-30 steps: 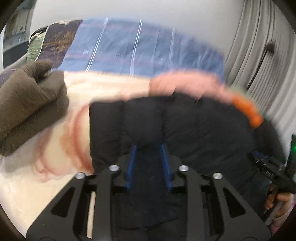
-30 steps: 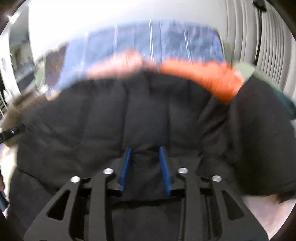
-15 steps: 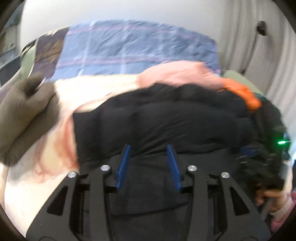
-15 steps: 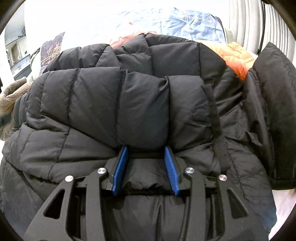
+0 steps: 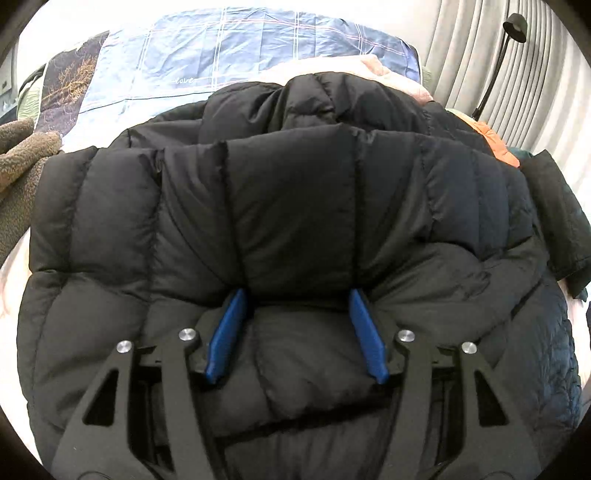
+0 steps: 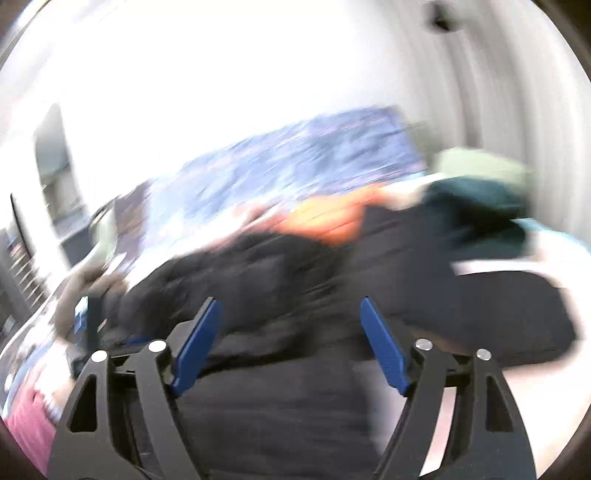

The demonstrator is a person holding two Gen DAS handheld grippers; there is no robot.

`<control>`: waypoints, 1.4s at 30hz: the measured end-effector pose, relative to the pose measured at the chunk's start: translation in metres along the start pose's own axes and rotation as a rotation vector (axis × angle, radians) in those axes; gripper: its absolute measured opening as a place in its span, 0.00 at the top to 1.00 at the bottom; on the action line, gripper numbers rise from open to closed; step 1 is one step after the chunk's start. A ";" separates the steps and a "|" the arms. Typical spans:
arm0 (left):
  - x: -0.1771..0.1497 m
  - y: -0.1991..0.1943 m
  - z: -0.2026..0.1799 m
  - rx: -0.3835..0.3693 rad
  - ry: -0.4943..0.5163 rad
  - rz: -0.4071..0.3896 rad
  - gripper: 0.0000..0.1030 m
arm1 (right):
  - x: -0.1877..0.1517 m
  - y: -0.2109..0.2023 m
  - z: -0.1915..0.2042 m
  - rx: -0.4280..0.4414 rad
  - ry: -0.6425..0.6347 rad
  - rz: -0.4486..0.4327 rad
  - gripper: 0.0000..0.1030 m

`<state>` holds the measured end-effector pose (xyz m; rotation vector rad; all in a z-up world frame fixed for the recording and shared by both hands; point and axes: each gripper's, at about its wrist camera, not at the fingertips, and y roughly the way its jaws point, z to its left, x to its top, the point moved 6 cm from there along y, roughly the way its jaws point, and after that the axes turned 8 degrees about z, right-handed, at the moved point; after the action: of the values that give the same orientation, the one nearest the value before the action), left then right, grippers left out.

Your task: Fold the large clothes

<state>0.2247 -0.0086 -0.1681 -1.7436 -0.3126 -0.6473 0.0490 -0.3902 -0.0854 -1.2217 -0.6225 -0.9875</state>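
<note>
Big coat: a black puffy coat (image 5: 295, 206) lies folded over in a fat heap on the bed. It fills most of the left wrist view.
Left tongs: the left gripper (image 5: 295, 334) sits low on the near edge of the coat, pointing down at it. Its two blue fingers (image 5: 226, 338) stand apart and the jaws are opening.
Coat and left tongs: a soft puff of the coat bulges up between the two blue fingers. The fingers sit beside the puff and do not squeeze it now. The rest of the coat spreads out ahead of the tongs and to both sides.
Right tongs: the right gripper (image 6: 291, 345) is wide, and its jaws are opening too. Its blue fingers (image 6: 384, 350) stand far apart. This view is very blurry.
Coat and right tongs: the black coat (image 6: 280, 413) lies under and ahead of the right tongs. The fingers do not pinch it; they look lifted off the cloth, but the blur makes it hard to be sure.
Other clothes: an orange piece (image 5: 496, 142) peeks out past the far right edge of the coat. A pink piece (image 5: 388, 74) lies just behind the coat. A brown fuzzy thing (image 5: 22, 162) sits at the left.
Bed cover: a blue checked blanket (image 5: 236, 55) lies at the far end of the bed.
Wall side: grey curtains (image 5: 465, 48) hang on the right, with a black lamp (image 5: 515, 26) in front of them.
</note>
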 end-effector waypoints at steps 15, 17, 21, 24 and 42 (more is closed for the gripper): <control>-0.009 -0.005 0.003 -0.090 -0.009 -0.024 0.19 | -0.048 -0.008 -0.252 -0.153 0.855 0.018 0.39; -0.010 -0.006 0.005 -0.099 -0.013 -0.031 0.19 | -0.040 0.007 -0.260 -0.219 0.849 0.044 0.87; -0.009 -0.009 0.005 -0.131 -0.034 -0.052 0.19 | -0.014 0.008 -0.244 -0.142 0.869 0.016 0.96; -0.010 -0.013 0.009 -0.154 -0.049 -0.063 0.19 | 0.041 -0.003 -0.179 -0.057 0.676 -0.063 0.96; -0.015 -0.142 0.076 -0.545 -0.259 -0.253 0.07 | -0.024 0.090 0.251 0.539 -0.213 0.311 0.96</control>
<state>0.1575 0.1043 -0.0739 -2.3431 -0.5833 -0.7326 0.1438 -0.1393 -0.0828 -0.9061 -0.7765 -0.3909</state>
